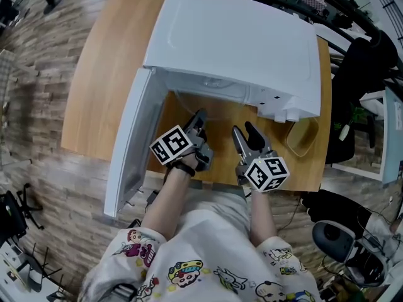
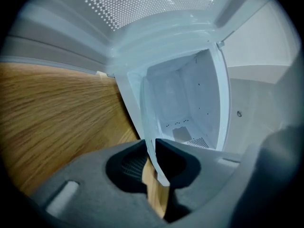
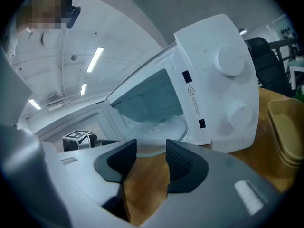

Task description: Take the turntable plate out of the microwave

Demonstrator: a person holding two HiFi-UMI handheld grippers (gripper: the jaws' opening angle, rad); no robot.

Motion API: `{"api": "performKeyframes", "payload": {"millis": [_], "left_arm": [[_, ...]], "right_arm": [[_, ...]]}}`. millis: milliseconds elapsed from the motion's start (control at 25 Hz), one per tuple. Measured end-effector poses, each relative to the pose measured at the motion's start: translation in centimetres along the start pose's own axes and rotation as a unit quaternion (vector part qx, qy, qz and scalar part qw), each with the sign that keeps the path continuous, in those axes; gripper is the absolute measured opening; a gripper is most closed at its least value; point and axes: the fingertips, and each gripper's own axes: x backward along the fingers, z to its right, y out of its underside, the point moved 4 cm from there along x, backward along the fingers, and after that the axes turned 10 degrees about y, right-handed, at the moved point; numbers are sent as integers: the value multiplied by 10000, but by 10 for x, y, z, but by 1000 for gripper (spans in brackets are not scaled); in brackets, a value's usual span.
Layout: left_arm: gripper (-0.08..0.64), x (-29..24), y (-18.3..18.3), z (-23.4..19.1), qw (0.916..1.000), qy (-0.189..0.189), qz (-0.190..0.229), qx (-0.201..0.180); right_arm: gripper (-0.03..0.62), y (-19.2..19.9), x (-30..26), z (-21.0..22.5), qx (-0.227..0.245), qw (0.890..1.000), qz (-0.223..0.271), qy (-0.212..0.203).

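No words or numbers are legible to me. The microwave (image 3: 216,94) bears a warning triangle (image 3: 190,89), with print beside it too small to read.

Wooden table (image 1: 107,74), light grain top. On top: white microwave (image 1: 239,43), door (image 1: 129,150) swung open toward left edge; stacked tan trays (image 1: 302,137) just beside microwave, at right, near front edge.
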Motion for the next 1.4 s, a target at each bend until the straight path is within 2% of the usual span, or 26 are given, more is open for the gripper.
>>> {"api": "performKeyframes", "payload": {"millis": [240, 480, 640, 760, 960, 1160, 1400], "left_arm": [[52, 12, 11, 0, 9999, -19, -41, 101], [51, 18, 19, -1, 9998, -13, -60, 205], [49, 20, 23, 0, 9997, -14, -61, 247], [49, 24, 25, -1, 9995, -23, -58, 298], [49, 26, 25, -1, 9995, -11, -67, 313], [49, 27, 26, -2, 9994, -12, -68, 343], [49, 27, 22, -1, 9994, 7, -90, 338]], "right_arm": [[196, 13, -7, 5, -325, 9992, -216, -10], [212, 29, -21, 16, -1174, 9912, -602, -85], [219, 33, -28, 20, -1552, 9849, -749, -135], [225, 37, -35, 22, -1838, 9790, -863, -171], [229, 40, -51, 15, -2525, 9618, -969, -422], [225, 41, -66, 12, -2850, 9520, -980, -540], [178, 38, -81, 10, -3282, 9385, -894, -586]]}}
